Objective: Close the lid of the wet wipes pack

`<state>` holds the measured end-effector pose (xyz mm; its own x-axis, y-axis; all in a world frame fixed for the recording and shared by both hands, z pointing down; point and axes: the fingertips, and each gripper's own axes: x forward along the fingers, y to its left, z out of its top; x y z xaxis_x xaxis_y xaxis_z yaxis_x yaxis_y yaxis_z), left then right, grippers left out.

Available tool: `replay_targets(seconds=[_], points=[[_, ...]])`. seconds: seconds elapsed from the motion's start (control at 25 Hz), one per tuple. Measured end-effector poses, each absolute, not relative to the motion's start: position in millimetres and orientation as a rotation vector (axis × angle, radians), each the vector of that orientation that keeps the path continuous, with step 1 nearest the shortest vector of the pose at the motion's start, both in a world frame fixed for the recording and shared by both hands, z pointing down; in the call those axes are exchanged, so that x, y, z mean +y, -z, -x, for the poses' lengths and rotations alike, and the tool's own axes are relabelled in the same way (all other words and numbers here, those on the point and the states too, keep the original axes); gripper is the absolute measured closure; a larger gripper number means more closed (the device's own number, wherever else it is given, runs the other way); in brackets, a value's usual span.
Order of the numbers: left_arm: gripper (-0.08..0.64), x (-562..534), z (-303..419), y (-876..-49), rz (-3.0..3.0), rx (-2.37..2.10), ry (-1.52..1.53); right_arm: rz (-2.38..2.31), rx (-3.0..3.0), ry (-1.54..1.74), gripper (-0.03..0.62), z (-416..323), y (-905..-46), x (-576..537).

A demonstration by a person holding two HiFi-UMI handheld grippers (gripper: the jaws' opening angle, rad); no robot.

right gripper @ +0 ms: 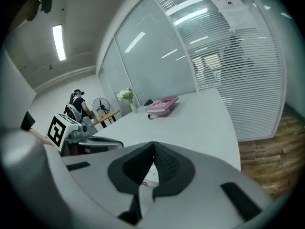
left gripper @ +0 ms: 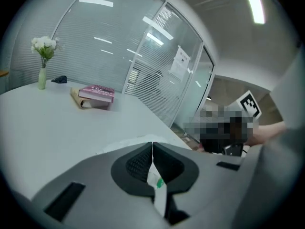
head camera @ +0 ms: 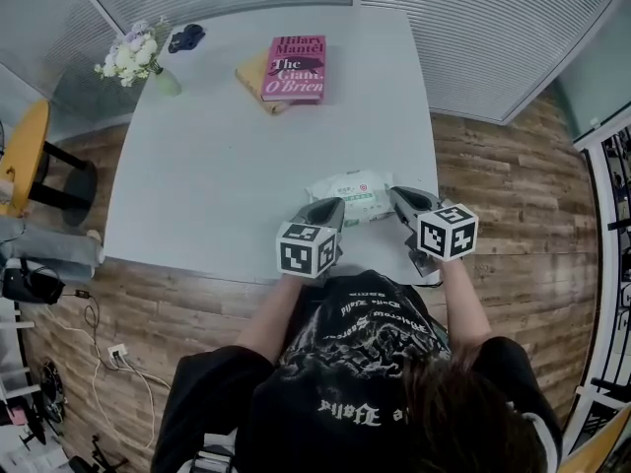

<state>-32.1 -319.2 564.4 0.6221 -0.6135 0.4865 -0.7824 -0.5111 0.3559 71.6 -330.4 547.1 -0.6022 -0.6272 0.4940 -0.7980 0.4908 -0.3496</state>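
Note:
The wet wipes pack [head camera: 347,195], white with green and red print, lies flat on the white table [head camera: 217,166] near its front right edge. I cannot make out its lid from the head view. My left gripper [head camera: 337,206] is at the pack's left end and my right gripper [head camera: 396,195] at its right end, both angled down toward it. The left gripper [left gripper: 152,145] has its tips together, and a strip of the pack [left gripper: 157,182] shows in the gap behind them. The right gripper [right gripper: 153,145] is also shut, with the pack [right gripper: 150,174] below its jaws.
A pink book [head camera: 294,67] rests on a tan notebook [head camera: 253,73] at the table's far side. A small vase of white flowers [head camera: 138,57] and a dark object [head camera: 185,37] stand at the far left corner. A yellow stool [head camera: 25,156] is left of the table.

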Motion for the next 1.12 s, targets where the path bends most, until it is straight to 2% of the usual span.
replay_targets(seconds=[0.32, 0.56, 0.88, 1.12], points=[[0.552, -318.7, 37.6, -563.1, -2.279, -1.097, -0.377, -1.081, -2.445, -0.781, 0.594, -39.7, -554.3, -323.0], [0.552, -319.1, 44.8, -568.4, -2.233, -1.124, -0.364, -0.894, -2.241, -0.757, 0.594, -2.7, -599.8, -325.1], [0.552, -319.9, 58.0, -584.8, -2.167, -1.131, -0.37, -0.89, -2.062, -0.794, 0.594, 5.5, -617.8, -327.0], [0.552, -319.8, 53.3, -586.1, -2.183, -1.124, -0.392, -0.854, -2.09, -1.01, 0.594, 4.4, -618.2, -328.4]])
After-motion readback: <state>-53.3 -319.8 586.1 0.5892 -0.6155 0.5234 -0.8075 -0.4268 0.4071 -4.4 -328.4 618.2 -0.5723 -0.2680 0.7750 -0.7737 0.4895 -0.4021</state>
